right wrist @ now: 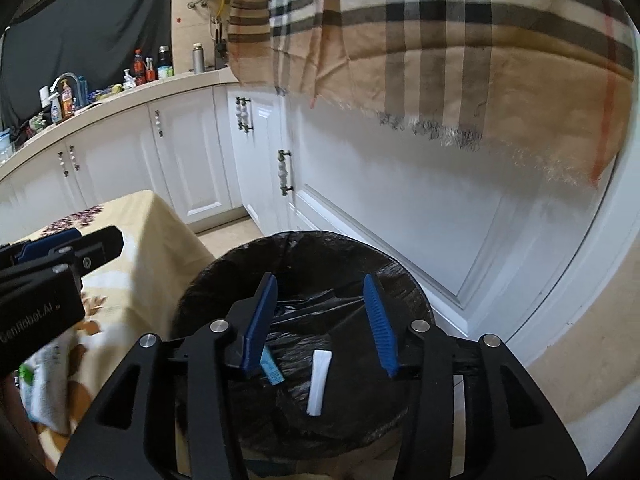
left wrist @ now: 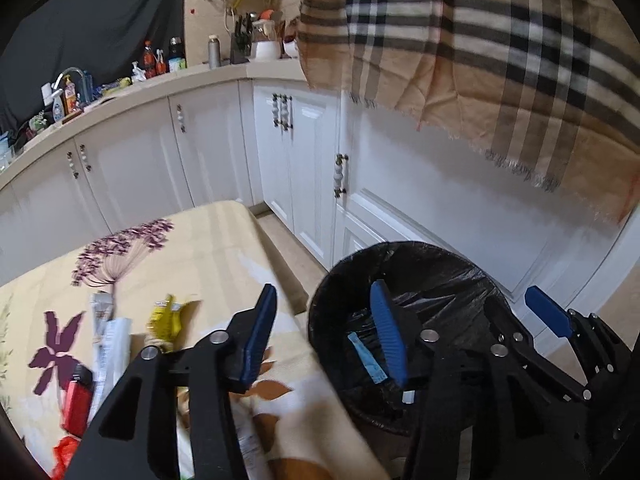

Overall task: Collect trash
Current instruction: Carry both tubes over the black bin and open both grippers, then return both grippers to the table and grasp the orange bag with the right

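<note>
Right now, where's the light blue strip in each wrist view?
Left wrist: light blue strip lies lower centre, inside the black-lined bin, just left of a blue claw finger.
Right wrist: lower centre-left in the bin, partly behind the left blue finger.
Shared landmark: the white strip beside it.

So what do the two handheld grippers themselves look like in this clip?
Both match: the left gripper and right gripper have matte black linkage frames with round silver pivot pins and ribbed blue pads on the fingers. The left one's body carries white lettering, partly cut off. No cables or sleeves show.
</note>
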`<state>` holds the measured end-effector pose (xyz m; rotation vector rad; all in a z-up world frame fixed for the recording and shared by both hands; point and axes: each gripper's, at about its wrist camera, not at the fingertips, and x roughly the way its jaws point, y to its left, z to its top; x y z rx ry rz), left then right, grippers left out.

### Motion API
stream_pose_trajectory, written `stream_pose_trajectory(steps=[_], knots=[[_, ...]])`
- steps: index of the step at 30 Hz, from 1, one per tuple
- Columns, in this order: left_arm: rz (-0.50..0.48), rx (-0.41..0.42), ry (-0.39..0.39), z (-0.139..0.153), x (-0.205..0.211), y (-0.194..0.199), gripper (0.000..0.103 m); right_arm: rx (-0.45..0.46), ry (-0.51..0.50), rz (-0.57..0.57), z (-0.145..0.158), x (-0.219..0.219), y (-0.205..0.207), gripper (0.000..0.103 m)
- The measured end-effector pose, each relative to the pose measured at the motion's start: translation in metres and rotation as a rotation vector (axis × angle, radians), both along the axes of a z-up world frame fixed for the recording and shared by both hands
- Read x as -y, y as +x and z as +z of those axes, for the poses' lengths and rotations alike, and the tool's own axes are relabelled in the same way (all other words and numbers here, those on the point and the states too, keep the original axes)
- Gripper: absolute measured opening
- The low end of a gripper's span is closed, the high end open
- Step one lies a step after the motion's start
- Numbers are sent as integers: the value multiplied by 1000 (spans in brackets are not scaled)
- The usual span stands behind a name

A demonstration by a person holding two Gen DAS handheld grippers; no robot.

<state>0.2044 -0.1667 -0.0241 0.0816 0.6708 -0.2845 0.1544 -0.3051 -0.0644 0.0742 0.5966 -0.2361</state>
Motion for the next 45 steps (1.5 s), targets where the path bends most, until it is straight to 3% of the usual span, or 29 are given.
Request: stream_pose_trajectory(steps=[13, 27, 36, 45], knots=[[148, 60, 11, 24, -101, -67, 68, 22, 10, 138, 26, -69, -63, 56], [322, 48, 87, -1, -197, -134, 69, -13, -1, 340, 18, -164, -115, 62], [406, 44, 110, -13, -237, -155, 69, -43, -18, 451, 8, -211, -128, 73], [418, 17, 87, -23, -250, -159, 69, -126, -40, 464, -13, -225, -130, 73]])
